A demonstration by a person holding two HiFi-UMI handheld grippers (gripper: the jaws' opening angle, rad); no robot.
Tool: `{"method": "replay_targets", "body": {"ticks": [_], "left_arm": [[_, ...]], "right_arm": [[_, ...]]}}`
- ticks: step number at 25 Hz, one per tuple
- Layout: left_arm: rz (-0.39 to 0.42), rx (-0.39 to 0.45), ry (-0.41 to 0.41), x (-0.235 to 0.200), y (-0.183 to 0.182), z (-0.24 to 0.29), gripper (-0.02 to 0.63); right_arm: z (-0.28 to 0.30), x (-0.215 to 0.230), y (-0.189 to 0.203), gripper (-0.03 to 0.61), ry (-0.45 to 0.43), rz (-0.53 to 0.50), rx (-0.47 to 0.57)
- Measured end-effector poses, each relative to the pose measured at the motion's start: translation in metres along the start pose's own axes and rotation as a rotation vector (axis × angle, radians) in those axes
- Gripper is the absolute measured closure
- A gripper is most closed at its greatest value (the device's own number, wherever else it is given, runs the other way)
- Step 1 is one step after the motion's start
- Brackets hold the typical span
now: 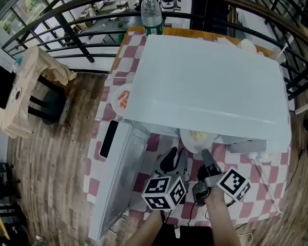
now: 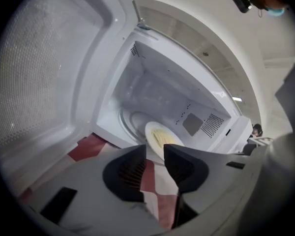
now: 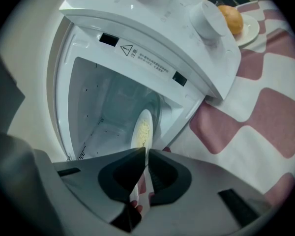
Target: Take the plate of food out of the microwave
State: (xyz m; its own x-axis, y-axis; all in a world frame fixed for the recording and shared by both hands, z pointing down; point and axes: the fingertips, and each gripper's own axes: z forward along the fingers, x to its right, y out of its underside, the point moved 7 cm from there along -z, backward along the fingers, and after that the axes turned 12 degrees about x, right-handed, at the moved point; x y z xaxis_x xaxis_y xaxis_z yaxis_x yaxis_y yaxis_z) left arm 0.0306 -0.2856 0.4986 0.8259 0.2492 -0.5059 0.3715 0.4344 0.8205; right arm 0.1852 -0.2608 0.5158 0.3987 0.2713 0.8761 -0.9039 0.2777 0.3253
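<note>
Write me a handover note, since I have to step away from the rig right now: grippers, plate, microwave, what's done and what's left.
Left gripper: open and empty, in front of the microwave.
Right gripper: shut on the near rim of the plate.
Plate: carries yellow food and sits at the front of the cavity.
Door: swung open on the left.
Done: door open, plate gripped.
Left: draw the plate fully out, probably setting it on the checked tablecloth.
</note>
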Motion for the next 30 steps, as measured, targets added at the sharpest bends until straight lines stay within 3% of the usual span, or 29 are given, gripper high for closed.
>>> {"method": "replay_targets", "body": {"ticks": [3,14,18,25,27,30], "left_arm": [[-0.102,-0.008,-0.004,-0.002,0.002,0.009,0.446],[-0.239,-0.061,0.013,-0.003,0.012,0.033,0.43],[-0.254,-0.053,0.008,-0.005,0.011,0.039,0.428],[-0.239,-0.068,0.011,-0.002,0.013,0.044,0.465],[-0.234,-0.073,0.017,-0.001,0.015,0.044,0.546],[-0.3,-0.056,0.021,-0.002,0.016,0.044,0.555]], "right_arm": [[-0.002,0.002,-0.001,0.556,-0.01,-0.021,-0.004],[-0.006,0.005,-0.002,0.548,-0.012,-0.072,-0.02],[-0.008,0.008,-0.003,0.548,-0.002,-0.077,-0.023],[-0.012,0.01,-0.003,0.548,0.004,-0.077,-0.028],[-0.011,0.01,-0.002,0.548,-0.003,-0.079,-0.029],[-0.014,0.013,0.0,0.548,0.049,-0.07,-0.035]]}}
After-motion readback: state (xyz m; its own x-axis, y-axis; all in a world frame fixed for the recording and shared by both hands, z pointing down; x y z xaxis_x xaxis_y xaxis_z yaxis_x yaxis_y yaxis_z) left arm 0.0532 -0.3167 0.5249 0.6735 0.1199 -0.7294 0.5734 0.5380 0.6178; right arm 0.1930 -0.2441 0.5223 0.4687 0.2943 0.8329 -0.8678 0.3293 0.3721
